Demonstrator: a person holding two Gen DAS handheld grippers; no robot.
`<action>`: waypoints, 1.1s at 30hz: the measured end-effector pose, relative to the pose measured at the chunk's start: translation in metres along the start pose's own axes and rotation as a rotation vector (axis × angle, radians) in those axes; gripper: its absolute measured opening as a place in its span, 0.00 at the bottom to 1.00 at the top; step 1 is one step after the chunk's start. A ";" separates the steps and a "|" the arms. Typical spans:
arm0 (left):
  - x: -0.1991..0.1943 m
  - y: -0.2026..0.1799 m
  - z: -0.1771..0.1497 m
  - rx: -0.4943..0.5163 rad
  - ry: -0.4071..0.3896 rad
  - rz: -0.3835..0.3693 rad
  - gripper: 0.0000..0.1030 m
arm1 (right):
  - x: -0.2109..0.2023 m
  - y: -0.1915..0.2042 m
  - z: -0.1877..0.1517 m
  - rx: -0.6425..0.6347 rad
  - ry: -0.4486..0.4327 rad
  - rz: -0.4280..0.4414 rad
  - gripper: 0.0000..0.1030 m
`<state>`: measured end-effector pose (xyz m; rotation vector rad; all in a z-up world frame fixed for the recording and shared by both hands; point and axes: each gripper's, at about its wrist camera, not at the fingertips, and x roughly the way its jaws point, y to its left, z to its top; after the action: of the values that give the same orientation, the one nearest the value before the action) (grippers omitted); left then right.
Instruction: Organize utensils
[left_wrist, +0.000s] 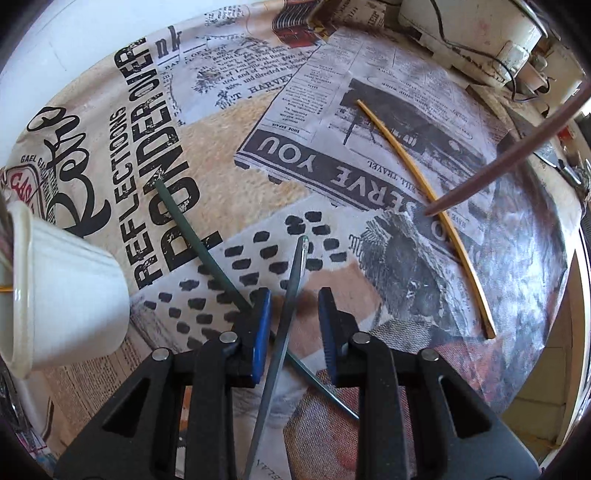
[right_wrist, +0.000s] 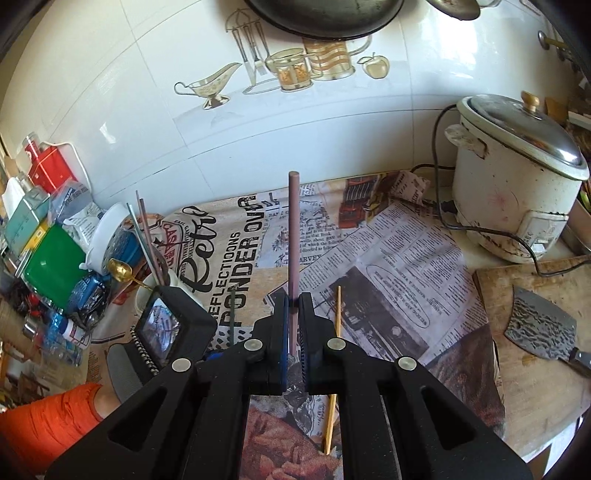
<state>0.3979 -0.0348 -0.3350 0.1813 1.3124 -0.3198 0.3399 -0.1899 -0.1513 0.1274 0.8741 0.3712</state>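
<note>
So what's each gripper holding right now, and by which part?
The right gripper is clamped on a brown chopstick near its lower end. The left gripper holds nothing: a grey chopstick sits between open jaws.

A white rice cooker (right_wrist: 517, 192) stands by the tiled wall (right_wrist: 110, 92). A cleaver (right_wrist: 541, 326) lies on the wooden cutting board (right_wrist: 535, 398).

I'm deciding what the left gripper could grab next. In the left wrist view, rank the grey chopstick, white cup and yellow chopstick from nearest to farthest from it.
1. Grey chopstick: between the open fingers of the left gripper.
2. White cup: off to the left.
3. Yellow chopstick: far right, on the newspaper-print cloth.
</note>
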 end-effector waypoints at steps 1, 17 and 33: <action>0.000 -0.001 0.001 0.008 -0.006 0.004 0.16 | -0.001 -0.001 0.000 0.005 -0.002 -0.001 0.05; -0.076 0.032 -0.019 -0.097 -0.188 0.008 0.05 | -0.001 0.019 0.013 -0.041 -0.025 0.047 0.05; -0.225 0.083 -0.057 -0.311 -0.542 0.085 0.04 | -0.001 0.092 0.041 -0.226 -0.057 0.184 0.05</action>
<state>0.3236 0.0895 -0.1355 -0.1089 0.7989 -0.0772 0.3464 -0.1030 -0.1005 0.0086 0.7609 0.6333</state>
